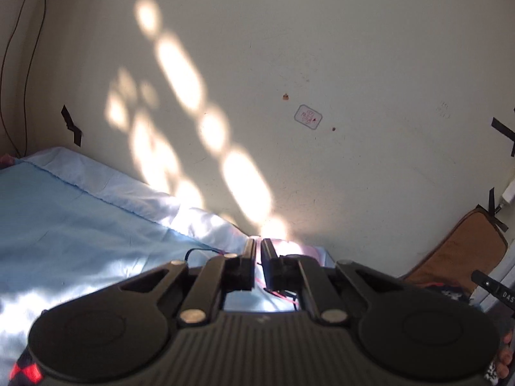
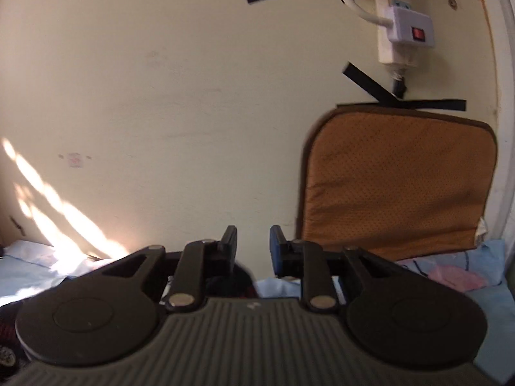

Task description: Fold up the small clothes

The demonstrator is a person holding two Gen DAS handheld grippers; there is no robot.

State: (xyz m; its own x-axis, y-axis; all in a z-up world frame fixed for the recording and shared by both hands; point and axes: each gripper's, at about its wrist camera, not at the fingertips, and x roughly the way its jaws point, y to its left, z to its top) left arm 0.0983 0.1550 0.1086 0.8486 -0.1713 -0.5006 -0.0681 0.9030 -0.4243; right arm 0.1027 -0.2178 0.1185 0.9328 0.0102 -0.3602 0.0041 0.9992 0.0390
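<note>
While both cameras pointed mostly at the wall point(image 1: 322, 48), we held our left gripper point(image 1: 258, 251) above the blue sheet point(image 1: 80, 225), its jaws drawn almost together with only a thin slit between them and nothing visibly clamped. We kept our right gripper point(image 2: 253, 241) released, its jaws standing apart and empty in front of the brown cushion point(image 2: 396, 180) that leaned on the wall under a power strip point(image 2: 399, 16). We saw the clothes only at the edges: a dark garment with red patches point(image 1: 25, 371) low beneath the left gripper, and a dark piece point(image 2: 230, 284) just below the right jaws. Sun patches point(image 1: 180, 74) fell across wall and sheet
</note>
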